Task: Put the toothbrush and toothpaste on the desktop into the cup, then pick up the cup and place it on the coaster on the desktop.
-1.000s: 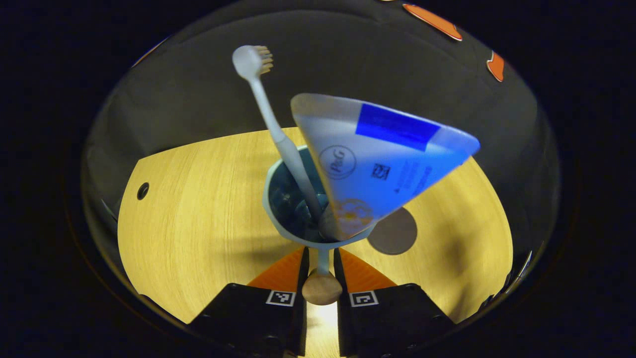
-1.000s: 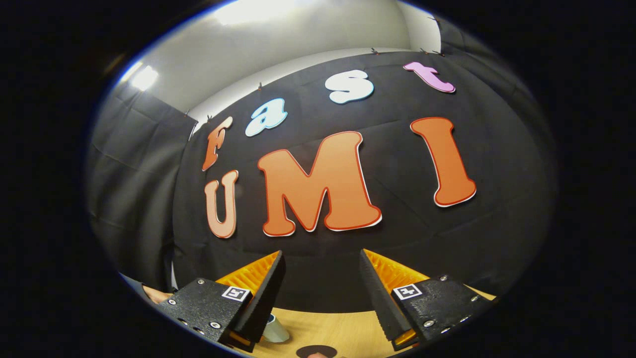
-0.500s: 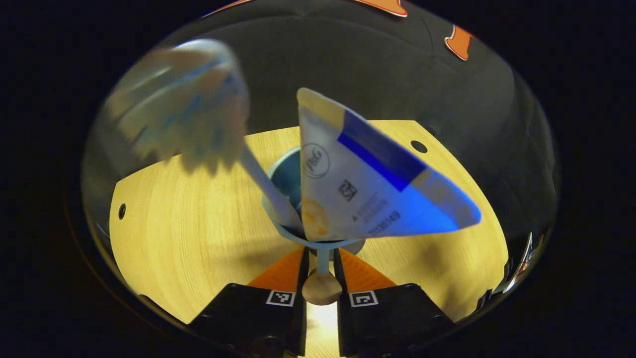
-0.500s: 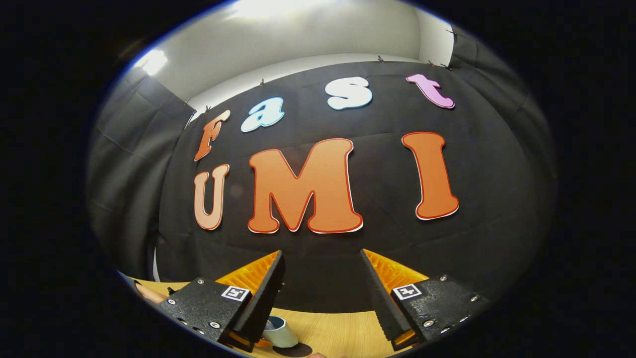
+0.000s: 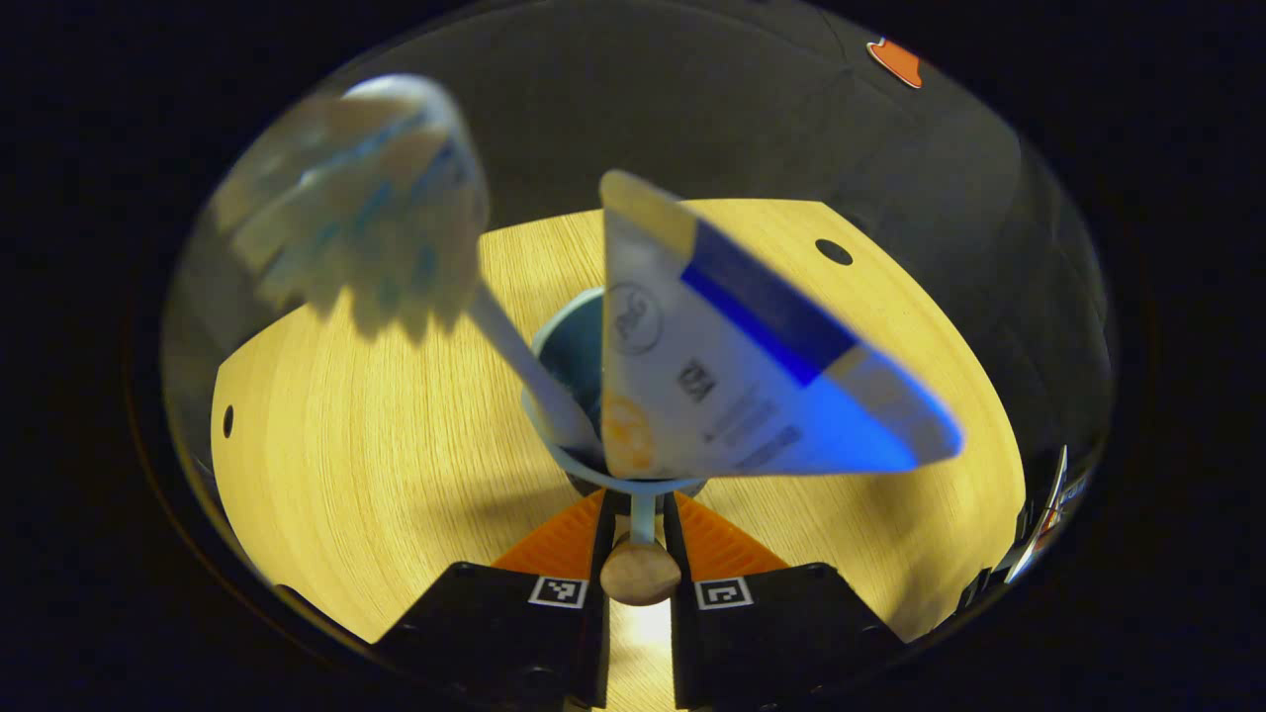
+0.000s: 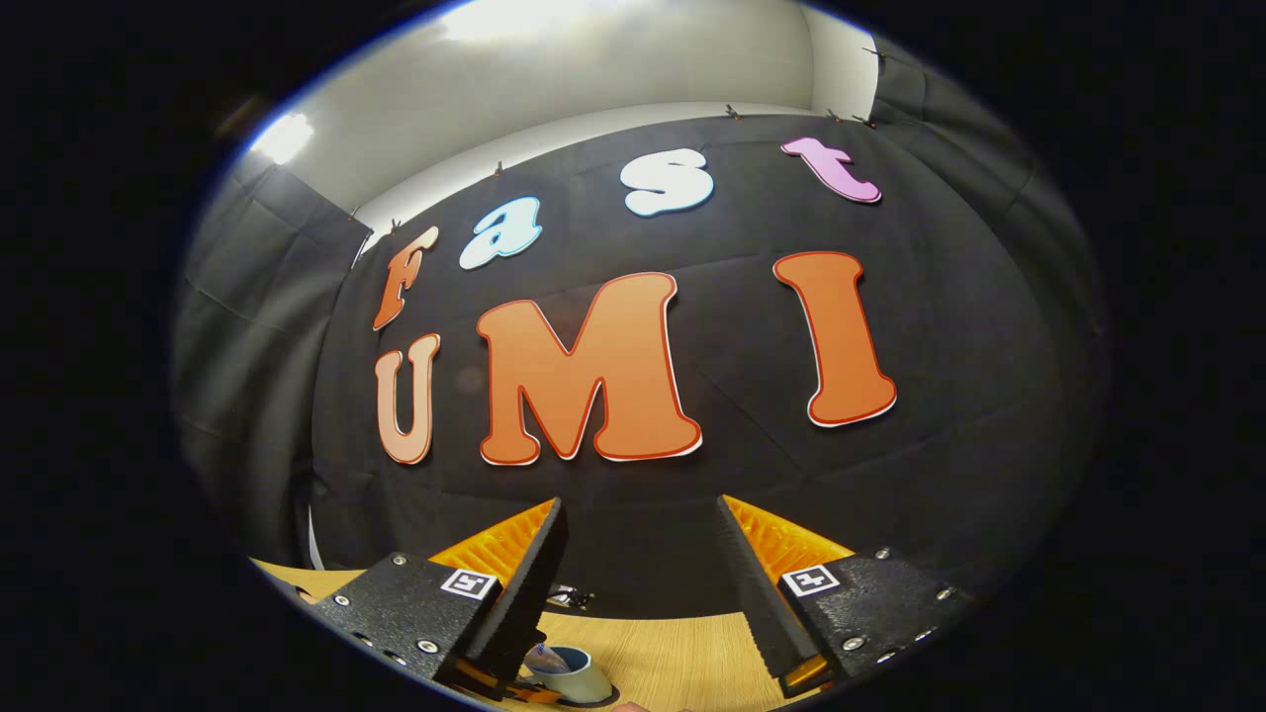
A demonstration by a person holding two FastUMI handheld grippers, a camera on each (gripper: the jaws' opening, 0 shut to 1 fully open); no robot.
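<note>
In the left gripper view my left gripper (image 5: 640, 502) is shut on the thin handle of the pale blue cup (image 5: 564, 341), just ahead of the handle's wooden knob (image 5: 640, 572). The white-and-blue toothpaste tube (image 5: 732, 376) stands in the cup and leans right. The toothbrush (image 5: 514, 351) leans left, its blurred head close to the camera. In the right gripper view the cup (image 6: 572, 677) sits low between the fingers, with a dark sliver of the coaster (image 6: 611, 692) at its base. My right gripper (image 6: 638, 509) is open, raised and holds nothing.
The wooden table (image 5: 346, 465) has round holes at its far right (image 5: 834, 252) and left (image 5: 228, 420). Its far edge meets the black cloth wall (image 5: 692, 119). Bare wood lies left and right of the cup.
The toothbrush swung toward the camera. The left gripper carried the cup over to the coaster, which slid under the cup. More of the cup shows in the right gripper view.
</note>
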